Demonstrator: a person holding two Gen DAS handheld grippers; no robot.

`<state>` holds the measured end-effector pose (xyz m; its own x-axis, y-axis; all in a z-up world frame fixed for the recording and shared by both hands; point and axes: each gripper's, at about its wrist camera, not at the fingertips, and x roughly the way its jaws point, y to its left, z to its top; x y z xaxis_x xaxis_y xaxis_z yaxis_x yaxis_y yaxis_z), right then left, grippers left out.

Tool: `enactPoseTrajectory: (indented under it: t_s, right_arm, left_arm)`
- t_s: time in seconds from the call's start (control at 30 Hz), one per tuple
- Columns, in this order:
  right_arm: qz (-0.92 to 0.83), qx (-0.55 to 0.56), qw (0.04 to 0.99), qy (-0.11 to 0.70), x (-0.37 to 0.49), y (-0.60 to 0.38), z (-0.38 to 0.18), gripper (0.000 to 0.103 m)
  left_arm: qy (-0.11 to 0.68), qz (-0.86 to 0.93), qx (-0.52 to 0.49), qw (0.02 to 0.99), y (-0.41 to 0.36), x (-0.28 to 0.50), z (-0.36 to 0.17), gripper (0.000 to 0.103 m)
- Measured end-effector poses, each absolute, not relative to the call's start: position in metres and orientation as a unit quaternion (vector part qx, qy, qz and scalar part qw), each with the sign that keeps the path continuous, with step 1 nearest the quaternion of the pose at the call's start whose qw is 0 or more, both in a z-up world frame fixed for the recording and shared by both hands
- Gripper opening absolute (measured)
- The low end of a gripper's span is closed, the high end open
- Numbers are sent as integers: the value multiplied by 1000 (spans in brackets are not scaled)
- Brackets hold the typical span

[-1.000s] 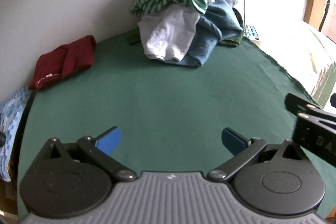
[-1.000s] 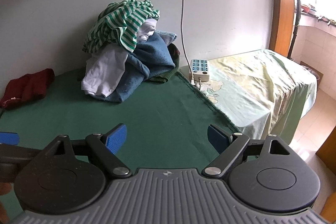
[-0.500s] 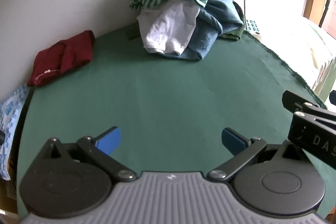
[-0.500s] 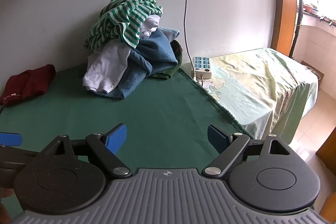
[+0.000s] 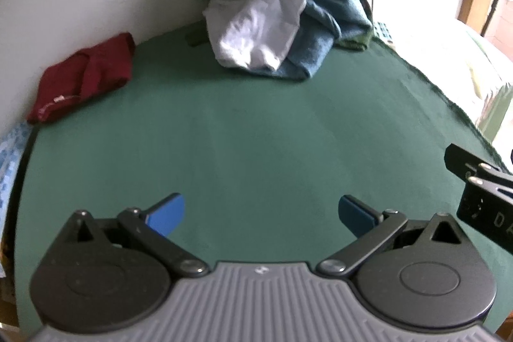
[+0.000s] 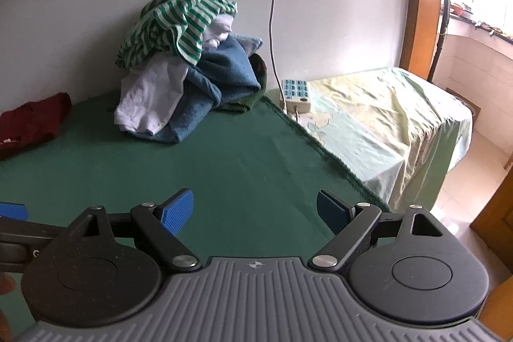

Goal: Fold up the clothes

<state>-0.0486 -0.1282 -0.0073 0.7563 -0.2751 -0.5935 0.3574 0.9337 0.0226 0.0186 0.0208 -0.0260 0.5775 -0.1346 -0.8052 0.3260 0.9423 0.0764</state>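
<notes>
Only your right view shows power strip [image 6: 295,94]. Your left gripper [image 5: 260,215] and right gripper [image 6: 255,208] hover spread, empty, over green cloth [image 5: 256,143].

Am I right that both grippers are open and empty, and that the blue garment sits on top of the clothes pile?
Not quite: the green-and-white striped garment tops the clothes pile, as the right wrist view shows; the blue garment lies beneath it. Both the left gripper and the right gripper are open and empty.
</notes>
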Motion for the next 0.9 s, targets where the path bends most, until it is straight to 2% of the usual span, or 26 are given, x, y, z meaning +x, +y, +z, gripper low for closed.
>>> enactPoseTrajectory:
  t_s: [0.23,0.4,0.67,0.8,0.9]
  right_arm:
    - [-172,71,923,336,-46,-126,-23,86]
    - [-138,54,929,338,-17,-135,-15,82]
    - [-44,15,961,271,123,-141,20,82]
    - [-17,-49,973,224,203,-111,17,84]
    - [-49,-131,968,208,260,-86,-5,87]
  left_arm:
    - [435,-181,90,877,31,28,-57,102]
    - [464,-168,72,867,40,55,-65,102]
    - [483,-110,-18,868,68,67,-59,102]
    - [481,-40,-4,876,84,45,-63,102]
    - [502,23,-16,865,105,32,-69,102]
